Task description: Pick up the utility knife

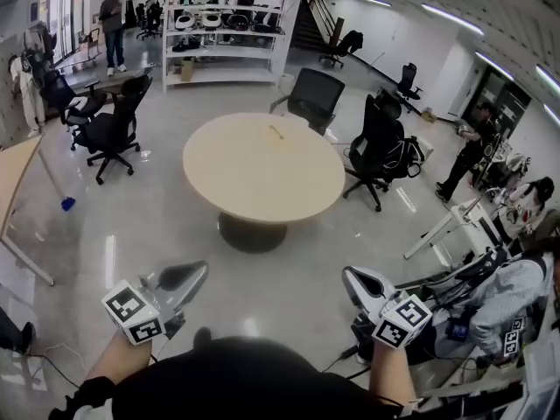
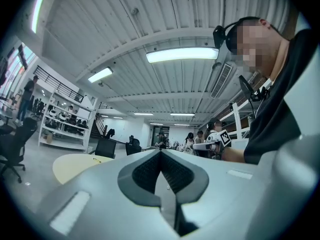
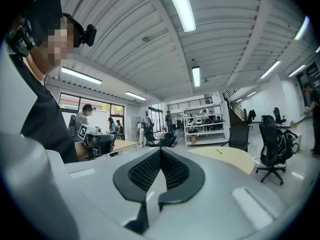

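Note:
The utility knife (image 1: pixel 276 132) is a thin small object lying on the far part of the round beige table (image 1: pixel 210 191), well ahead of both grippers. It also shows as a sliver on the table top in the left gripper view (image 2: pixel 96 159) and in the right gripper view (image 3: pixel 218 151). My left gripper (image 1: pixel 197 270) is held low at the near left, above the floor, with its jaws together and nothing between them (image 2: pixel 161 153). My right gripper (image 1: pixel 350 276) is level with it at the near right, also shut and empty (image 3: pixel 160 151).
Black office chairs stand behind the table (image 1: pixel 313 94), to its right (image 1: pixel 376 147) and to its left (image 1: pixel 114 129). A wooden desk (image 1: pixel 13 182) is at the left edge. White shelving (image 1: pixel 223 33) lines the back. A seated person (image 1: pixel 507 296) and cables are at the near right.

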